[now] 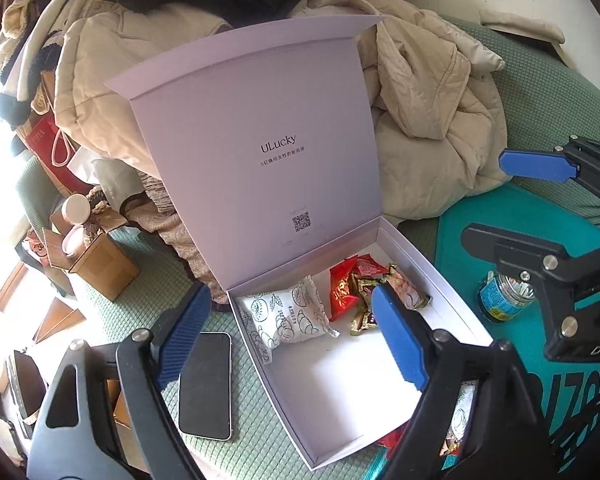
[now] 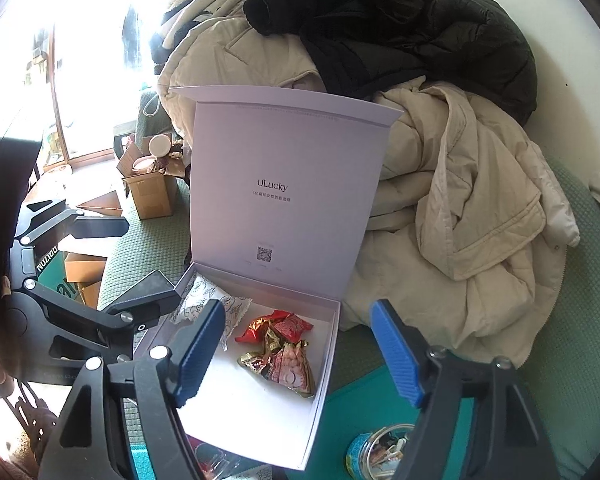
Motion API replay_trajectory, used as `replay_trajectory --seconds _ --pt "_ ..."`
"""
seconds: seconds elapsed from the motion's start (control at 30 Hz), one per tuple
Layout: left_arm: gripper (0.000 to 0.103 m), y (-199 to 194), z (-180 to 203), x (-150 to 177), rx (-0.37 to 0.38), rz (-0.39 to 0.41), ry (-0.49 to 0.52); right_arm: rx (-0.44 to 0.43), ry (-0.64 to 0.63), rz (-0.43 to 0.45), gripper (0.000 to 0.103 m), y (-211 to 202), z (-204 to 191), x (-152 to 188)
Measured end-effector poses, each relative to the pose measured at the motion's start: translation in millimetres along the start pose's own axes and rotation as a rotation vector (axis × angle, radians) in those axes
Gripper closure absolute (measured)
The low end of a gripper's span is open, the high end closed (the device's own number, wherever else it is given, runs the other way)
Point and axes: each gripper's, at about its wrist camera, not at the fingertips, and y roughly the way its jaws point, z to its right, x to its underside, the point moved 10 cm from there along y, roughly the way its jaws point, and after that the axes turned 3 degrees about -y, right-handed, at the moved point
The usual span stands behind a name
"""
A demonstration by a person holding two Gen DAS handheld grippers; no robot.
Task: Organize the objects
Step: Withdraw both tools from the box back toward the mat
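An open white box (image 1: 452,304) (image 2: 328,368) lies on the green couch with its lid (image 1: 256,140) (image 2: 284,184) upright. Inside lie a white printed snack packet (image 1: 288,316) (image 2: 204,300) and red and gold candy wrappers (image 1: 360,288) (image 2: 280,340). My left gripper (image 1: 296,324) is open and empty, its fingers straddling the box's left wall. My right gripper (image 2: 300,344) is open and empty above the box's right wall; it shows at the right of the left wrist view (image 1: 512,196). A small glass jar (image 1: 504,300) (image 2: 380,452) stands right of the box.
A black phone (image 1: 206,384) (image 2: 148,288) lies left of the box. Beige and black jackets (image 1: 420,112) (image 2: 460,200) pile up behind. A cardboard box (image 1: 100,260) (image 2: 148,188) with round containers stands at the left. A teal bag (image 1: 520,220) lies under the jar.
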Motion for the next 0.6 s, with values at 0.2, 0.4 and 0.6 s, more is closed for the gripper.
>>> replay_trajectory --seconds 0.2,0.4,0.6 --pt "0.016 -17 -1 16 -0.003 -0.009 -0.020 0.029 0.015 -0.003 0.012 -17 -3 9" --pt "0.014 -35 -3 32 0.021 -0.009 -0.074 0.060 0.028 0.030 0.000 -42 -10 18" --pt "0.014 -54 -10 46 0.007 0.009 -0.108 0.065 0.066 0.038 0.000 -65 -16 31"
